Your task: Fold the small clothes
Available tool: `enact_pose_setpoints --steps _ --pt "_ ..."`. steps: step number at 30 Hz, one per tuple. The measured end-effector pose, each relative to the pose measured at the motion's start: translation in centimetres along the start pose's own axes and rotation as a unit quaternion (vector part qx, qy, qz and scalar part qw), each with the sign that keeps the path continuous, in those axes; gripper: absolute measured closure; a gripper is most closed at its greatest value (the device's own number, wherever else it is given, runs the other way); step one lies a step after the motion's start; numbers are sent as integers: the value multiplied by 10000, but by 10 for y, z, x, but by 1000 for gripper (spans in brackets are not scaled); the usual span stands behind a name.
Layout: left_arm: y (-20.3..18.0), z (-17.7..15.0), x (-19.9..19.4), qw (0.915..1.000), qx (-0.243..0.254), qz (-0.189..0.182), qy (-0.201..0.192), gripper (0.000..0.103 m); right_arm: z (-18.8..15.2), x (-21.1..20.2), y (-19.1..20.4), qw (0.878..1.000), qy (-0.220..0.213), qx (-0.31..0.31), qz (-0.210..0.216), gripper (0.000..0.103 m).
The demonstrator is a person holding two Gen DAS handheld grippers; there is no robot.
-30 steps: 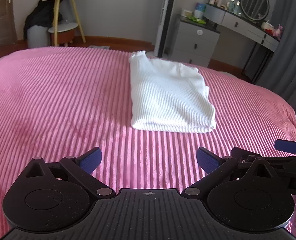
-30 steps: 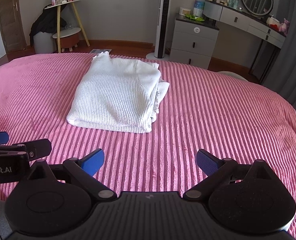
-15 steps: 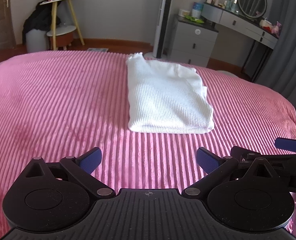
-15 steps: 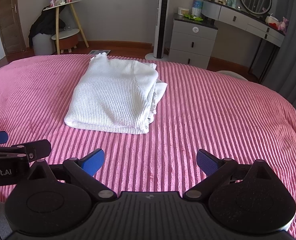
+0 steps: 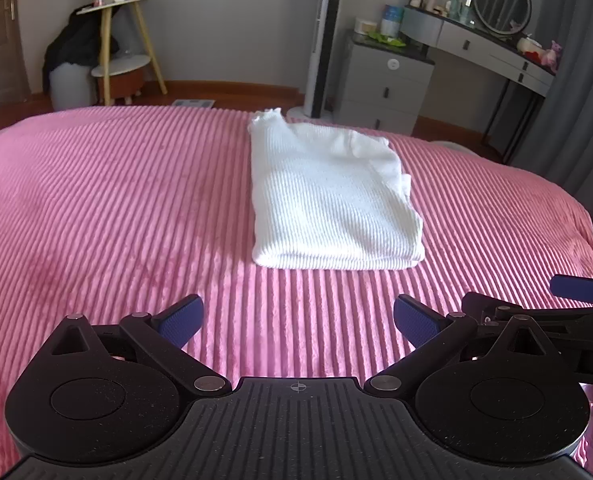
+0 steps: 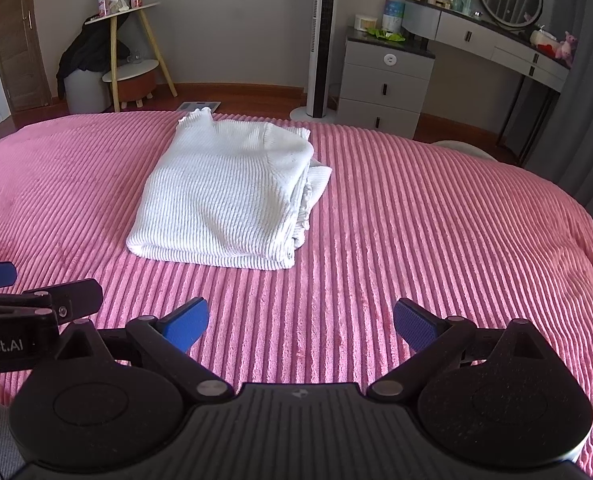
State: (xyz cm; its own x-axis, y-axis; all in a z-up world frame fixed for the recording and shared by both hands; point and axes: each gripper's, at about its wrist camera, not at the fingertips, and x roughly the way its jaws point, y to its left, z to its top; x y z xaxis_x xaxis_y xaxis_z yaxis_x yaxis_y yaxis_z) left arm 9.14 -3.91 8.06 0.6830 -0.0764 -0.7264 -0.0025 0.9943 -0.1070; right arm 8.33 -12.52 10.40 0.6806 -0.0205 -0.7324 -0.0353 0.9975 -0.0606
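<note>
Pink bed (image 5: 116, 200) carries the folded white sweater (image 5: 328, 204); left gripper (image 5: 298, 320) and right gripper (image 6: 301, 320) hover released, probably one final fold ahead.

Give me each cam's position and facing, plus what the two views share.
Left wrist: on the left gripper, facing across the pink bed; the white folded sweater lies ahead to the right; the right gripper's fingers show at right.
Right wrist: on the right gripper, same heading; sweater ahead to the left; left gripper's finger at left.
Shared: sweater, bed, grey dresser.
</note>
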Motion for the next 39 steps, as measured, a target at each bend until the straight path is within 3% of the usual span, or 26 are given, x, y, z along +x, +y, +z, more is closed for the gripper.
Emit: enact_pose_setpoints --steps 39 --pt "2 1 -1 10000 -8 -6 -43 0 1 1 1 10000 5 -6 33 4"
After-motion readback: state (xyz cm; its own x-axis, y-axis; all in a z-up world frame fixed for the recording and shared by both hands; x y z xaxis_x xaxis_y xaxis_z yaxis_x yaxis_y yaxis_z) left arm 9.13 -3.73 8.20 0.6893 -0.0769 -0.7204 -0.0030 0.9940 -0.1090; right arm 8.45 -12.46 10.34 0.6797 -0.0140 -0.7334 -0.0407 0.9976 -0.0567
